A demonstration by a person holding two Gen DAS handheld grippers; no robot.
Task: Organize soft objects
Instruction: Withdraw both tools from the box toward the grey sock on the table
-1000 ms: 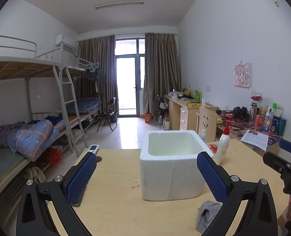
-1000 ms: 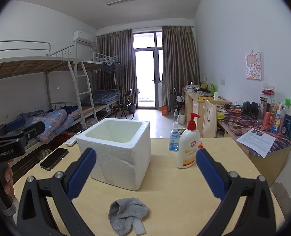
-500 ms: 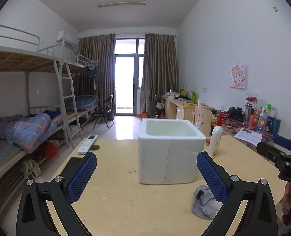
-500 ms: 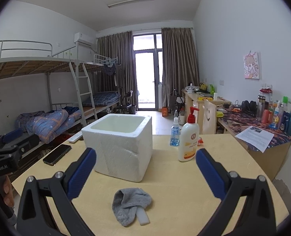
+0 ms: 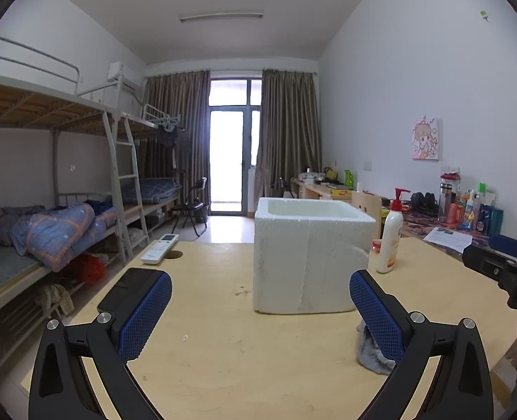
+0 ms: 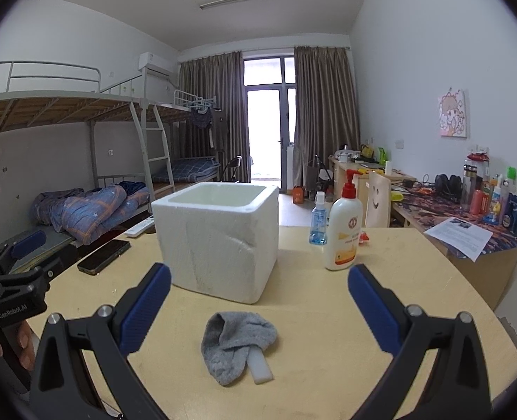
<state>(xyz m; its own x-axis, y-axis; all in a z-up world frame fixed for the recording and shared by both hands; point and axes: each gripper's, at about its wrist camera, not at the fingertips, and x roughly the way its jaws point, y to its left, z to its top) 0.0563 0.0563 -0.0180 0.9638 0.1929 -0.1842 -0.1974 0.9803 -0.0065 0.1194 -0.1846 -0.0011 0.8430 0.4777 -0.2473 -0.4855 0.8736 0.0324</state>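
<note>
Both wide open. Lower right hand-held gripper (image 6: 258, 276) over sock (image 6: 239, 339) at 6 o'clock of box (image 6: 220, 231); pinch bunched cloth, not white strip. Left hand-held gripper (image 5: 260, 294) idle.

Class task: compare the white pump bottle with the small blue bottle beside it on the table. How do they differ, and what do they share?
The white pump bottle is taller and wider; the small blue bottle is shorter and slimmer. The pump bottle is opaque with a red pump; the blue bottle is see-through with a pale top. The pump bottle stands nearer the camera. Both stand upright on the table, right of the foam box.
</note>
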